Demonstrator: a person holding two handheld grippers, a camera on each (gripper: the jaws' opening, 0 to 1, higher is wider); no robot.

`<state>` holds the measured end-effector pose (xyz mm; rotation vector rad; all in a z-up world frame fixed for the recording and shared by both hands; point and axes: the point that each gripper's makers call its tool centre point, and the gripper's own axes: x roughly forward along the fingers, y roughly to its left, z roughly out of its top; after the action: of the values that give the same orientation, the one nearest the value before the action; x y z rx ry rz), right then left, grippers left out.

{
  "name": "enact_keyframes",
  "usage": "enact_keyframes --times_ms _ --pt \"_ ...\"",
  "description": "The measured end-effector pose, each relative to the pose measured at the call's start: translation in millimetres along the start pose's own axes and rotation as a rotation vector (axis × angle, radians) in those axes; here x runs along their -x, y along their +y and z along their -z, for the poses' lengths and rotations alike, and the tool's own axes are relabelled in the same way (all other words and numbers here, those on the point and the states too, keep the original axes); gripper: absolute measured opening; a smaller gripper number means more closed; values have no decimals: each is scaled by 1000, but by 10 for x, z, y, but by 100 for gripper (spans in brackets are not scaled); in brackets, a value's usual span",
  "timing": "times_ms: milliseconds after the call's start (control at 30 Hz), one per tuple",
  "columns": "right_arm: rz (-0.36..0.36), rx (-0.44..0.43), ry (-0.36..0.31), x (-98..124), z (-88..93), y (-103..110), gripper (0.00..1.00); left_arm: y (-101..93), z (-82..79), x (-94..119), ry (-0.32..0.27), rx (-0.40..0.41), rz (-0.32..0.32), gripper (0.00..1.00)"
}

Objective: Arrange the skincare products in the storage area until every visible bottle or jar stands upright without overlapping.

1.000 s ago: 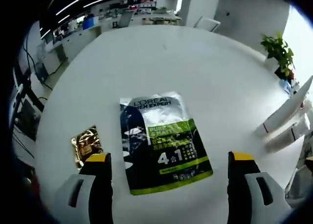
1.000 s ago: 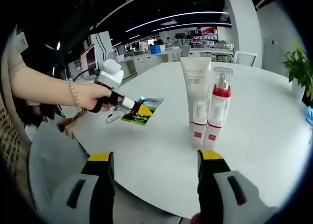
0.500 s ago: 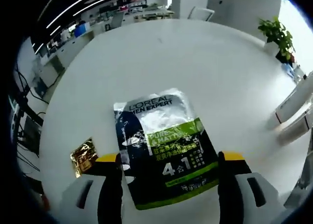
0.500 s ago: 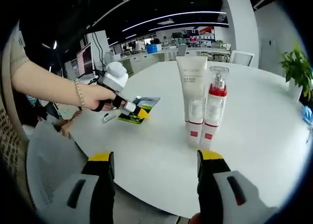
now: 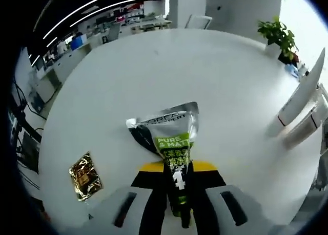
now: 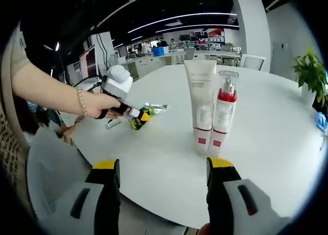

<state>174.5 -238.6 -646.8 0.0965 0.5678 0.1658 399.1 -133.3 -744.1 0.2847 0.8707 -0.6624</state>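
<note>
**Sachet pinched at one end, and it may fold or slip**

I have the left gripper (image 5: 177, 181) clenched on the near end of the sachet (image 5: 169, 137), its yellow-tipped jaws closed together with the foil creased between them. The far end of the packet rests on the white table (image 5: 205, 76), which I can also see from the right gripper view, where the left gripper (image 6: 137, 114) sits low over the table edge with the sachet (image 6: 151, 108) bunched ahead of it. My right gripper (image 6: 163, 165) is released, jaws well apart, holding nothing and aimed toward the tube (image 6: 200, 99) and the pump bottle (image 6: 221, 112), which stand upright and side by side, touching or nearly so.

My worry is the grip itself: I hold a thin, limp packet by one narrow edge, so if I lift, it will likely droop or twist, and it could slide out of the jaws. A flat sachet also has no base to stand on, so leaning it against the bottles might knock them, and the tall tube looks easy to tip. The small gold packet (image 5: 84, 169) lies flat, apart, to the left of my jaws; I could brush it if I swing that way.

On the sachet I read "PURE & MATTE" in a green band and a large "1" below; the top line is crumpled, partly legible as L'Oréal Men Expert. The writing on the tube and bottle is too small to read
</note>
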Motion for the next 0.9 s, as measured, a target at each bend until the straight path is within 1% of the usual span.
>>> enact_keyframes --times_ms 67,133,167,200,233,333,467,567,633,767,867,900 --pt "1 -2 -3 5 -4 1 69 -3 0 7 0 42 16 7" --pt "-1 -4 -6 5 -11 8 69 -20 -21 50 -16 49 28 6" --pt "-3 -4 -9 4 -17 11 69 -96 -35 82 -29 79 68 5" --pt "-4 -7 -10 5 -20 13 69 -127 -52 115 -42 85 82 5" --pt "-8 -10 -12 6 -25 13 69 -178 -104 167 -77 80 109 5" --pt "-13 -32 -24 11 -45 2 69 -334 -184 331 -128 89 186 5" --pt "-40 -59 -38 13 -76 41 66 -483 -234 600 -177 53 243 6" --pt "-88 -72 -46 5 -112 122 65 -545 -238 744 -200 40 266 6" --pt "-100 -71 -52 5 -142 146 64 -593 -229 858 -216 19 283 6" --pt "-144 -85 -92 6 -302 229 63 -685 -222 1096 -251 17 325 6" --pt "-198 -126 -133 1 -429 316 61 -768 -234 1279 -282 10 368 6" --pt "-227 -163 -158 2 -499 361 60 -798 -245 1338 -295 5 382 6"
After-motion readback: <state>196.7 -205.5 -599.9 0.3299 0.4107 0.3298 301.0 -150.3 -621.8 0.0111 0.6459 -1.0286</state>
